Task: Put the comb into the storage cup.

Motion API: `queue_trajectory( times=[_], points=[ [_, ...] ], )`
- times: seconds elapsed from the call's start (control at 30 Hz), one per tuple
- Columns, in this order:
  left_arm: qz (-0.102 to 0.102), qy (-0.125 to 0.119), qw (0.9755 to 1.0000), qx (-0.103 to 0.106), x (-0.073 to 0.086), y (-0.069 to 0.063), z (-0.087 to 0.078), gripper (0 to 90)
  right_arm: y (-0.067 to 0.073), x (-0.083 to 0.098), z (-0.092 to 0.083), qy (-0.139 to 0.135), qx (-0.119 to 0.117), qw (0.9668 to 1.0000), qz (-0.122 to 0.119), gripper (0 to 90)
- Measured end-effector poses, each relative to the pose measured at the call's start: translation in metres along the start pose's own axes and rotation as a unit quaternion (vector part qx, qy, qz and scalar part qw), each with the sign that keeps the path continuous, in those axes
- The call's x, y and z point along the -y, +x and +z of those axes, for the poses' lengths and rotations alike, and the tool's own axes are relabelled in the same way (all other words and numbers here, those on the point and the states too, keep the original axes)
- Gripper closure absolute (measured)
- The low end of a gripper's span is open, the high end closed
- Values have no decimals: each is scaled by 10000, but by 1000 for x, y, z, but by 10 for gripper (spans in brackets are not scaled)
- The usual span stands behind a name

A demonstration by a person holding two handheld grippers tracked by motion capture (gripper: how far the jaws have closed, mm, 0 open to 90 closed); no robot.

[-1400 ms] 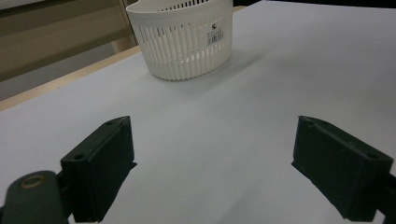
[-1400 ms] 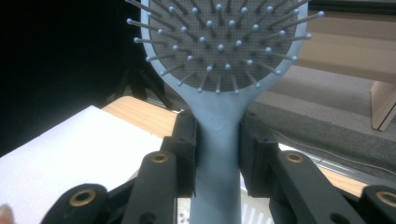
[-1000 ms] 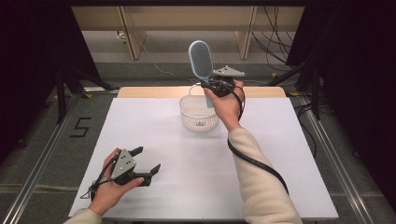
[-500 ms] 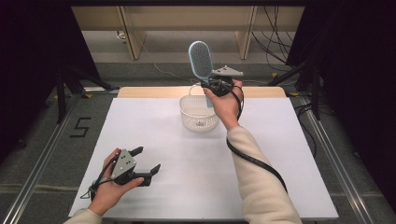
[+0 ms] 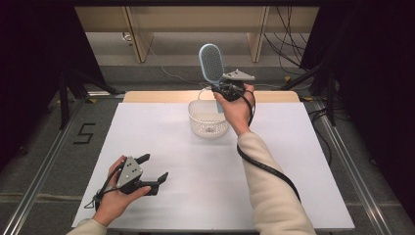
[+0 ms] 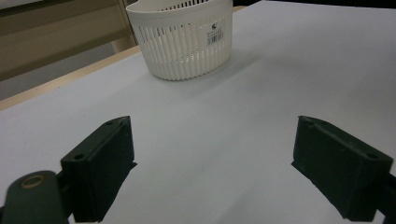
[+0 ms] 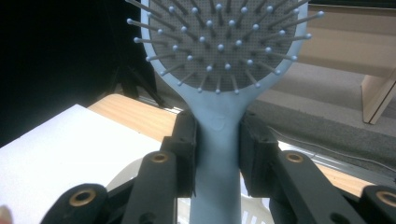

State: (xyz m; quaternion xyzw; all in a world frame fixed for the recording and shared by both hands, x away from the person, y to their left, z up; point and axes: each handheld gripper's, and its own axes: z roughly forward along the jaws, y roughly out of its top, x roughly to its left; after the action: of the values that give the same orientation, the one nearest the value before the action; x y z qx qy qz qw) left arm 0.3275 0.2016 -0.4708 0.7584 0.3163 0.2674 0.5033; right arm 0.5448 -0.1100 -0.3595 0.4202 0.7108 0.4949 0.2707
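Right gripper [image 7: 217,154] clamped on pale blue hairbrush [image 5: 211,62] handle, head upright above fingers, over white basket's [image 5: 208,119] far rim. Left gripper [image 5: 149,169] wide open, empty, bare table [image 5: 303,161] ahead.

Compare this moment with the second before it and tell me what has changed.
Nothing has visibly changed. The right gripper stays shut on the handle of the blue hairbrush, holding it upright above the far rim of the white basket. The left gripper stays open and empty, resting low at the near left of the white table.
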Motion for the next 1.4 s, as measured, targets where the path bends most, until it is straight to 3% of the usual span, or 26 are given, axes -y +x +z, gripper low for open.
queue_trajectory(
  times=[1.4],
  points=[
    [-19, -5, 10000, 11, 0, 0, 0, 121, -2, 12, 12, 99, 43, 9999, 87, 703]
  ],
)
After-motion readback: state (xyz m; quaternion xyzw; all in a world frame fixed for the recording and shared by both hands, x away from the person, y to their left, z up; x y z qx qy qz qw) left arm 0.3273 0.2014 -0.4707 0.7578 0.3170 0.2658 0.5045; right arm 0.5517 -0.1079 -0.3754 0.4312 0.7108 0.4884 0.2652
